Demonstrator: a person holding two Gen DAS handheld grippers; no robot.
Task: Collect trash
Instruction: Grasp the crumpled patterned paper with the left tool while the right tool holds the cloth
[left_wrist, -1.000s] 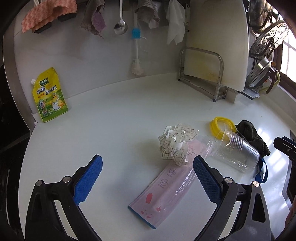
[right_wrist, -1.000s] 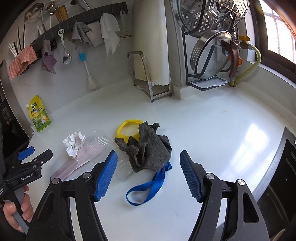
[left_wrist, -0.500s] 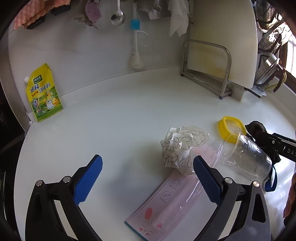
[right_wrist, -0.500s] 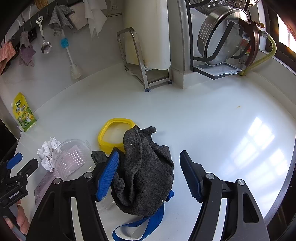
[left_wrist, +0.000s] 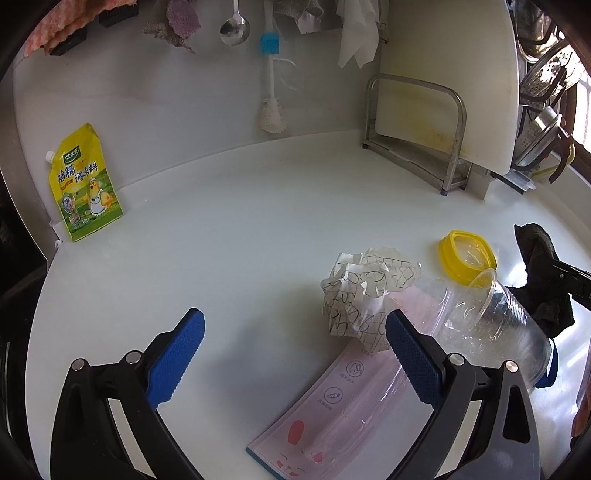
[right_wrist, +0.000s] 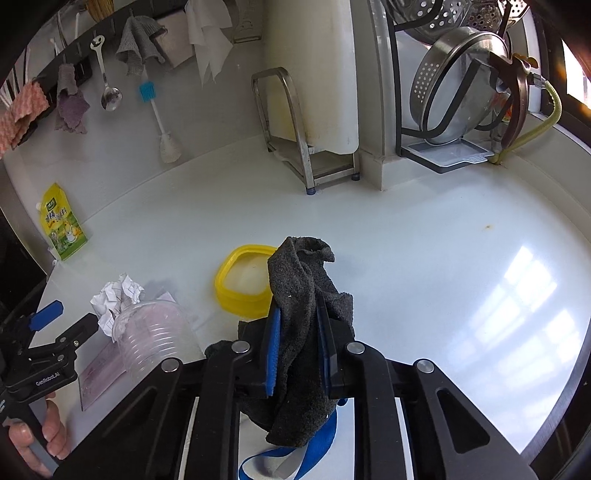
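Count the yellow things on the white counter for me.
2. A yellow seasoning pouch leans against the back wall on the far left; a yellow plastic lid lies flat beside the clear plastic cup. The dark grey cloth may hide more.

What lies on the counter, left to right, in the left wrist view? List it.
Yellow seasoning pouch → crumpled paper → yellow lid → dark cloth held in the right gripper.

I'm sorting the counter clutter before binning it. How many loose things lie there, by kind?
Crumpled paper: 1
Clear plastic cup: 1
Pink printed pouch: 1
Yellow lid: 1
Dark grey cloth, with the right gripper closing on it: 1
Blue strap: 1
Yellow seasoning pack: 1
Total: 7
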